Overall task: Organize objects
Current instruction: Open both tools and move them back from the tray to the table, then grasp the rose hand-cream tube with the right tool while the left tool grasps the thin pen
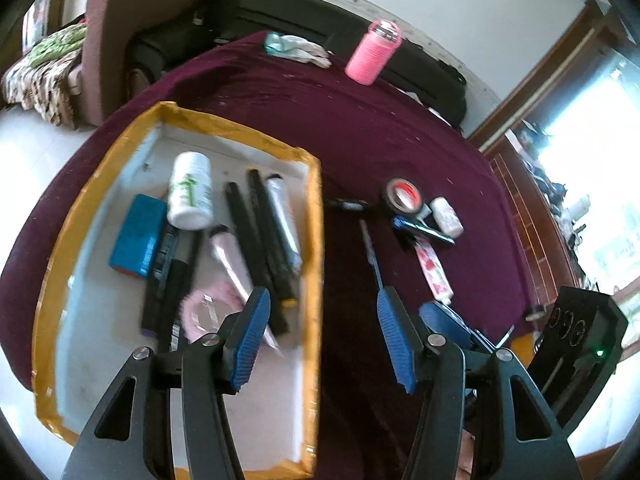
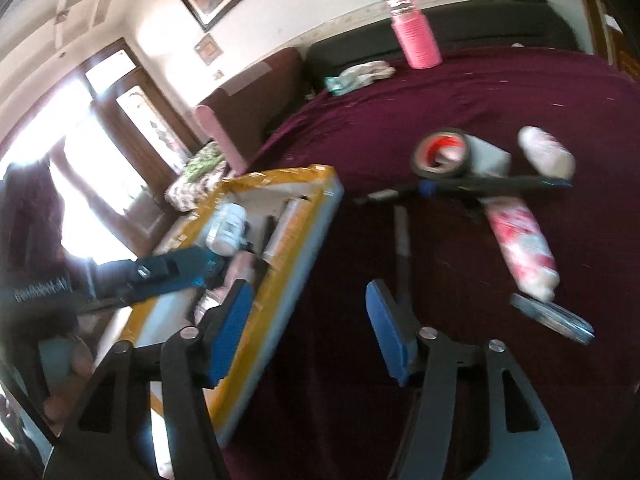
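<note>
Hovering with jaws spread wide and nothing between them, the left gripper [image 1: 324,336] sits over the right wall of the yellow-edged tray [image 1: 316,240], while the right gripper [image 2: 312,328] hangs just as open and empty above the maroon cloth [image 2: 440,96]. Inside the tray lie a white bottle [image 1: 190,192], a blue case [image 1: 138,236] and black pens [image 1: 260,240]. Beyond it on the cloth sit a tape roll [image 1: 402,196], a pink-and-white tube [image 1: 434,272] and, far back, a pink bottle [image 1: 372,54].

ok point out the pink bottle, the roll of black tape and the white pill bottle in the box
pink bottle [image 1: 372,56]: left wrist view, on its ribbed pink sleeve
black tape roll [image 1: 403,197]: left wrist view, on its red inner core
white pill bottle [image 1: 190,192]: left wrist view, on the green-printed label
</note>
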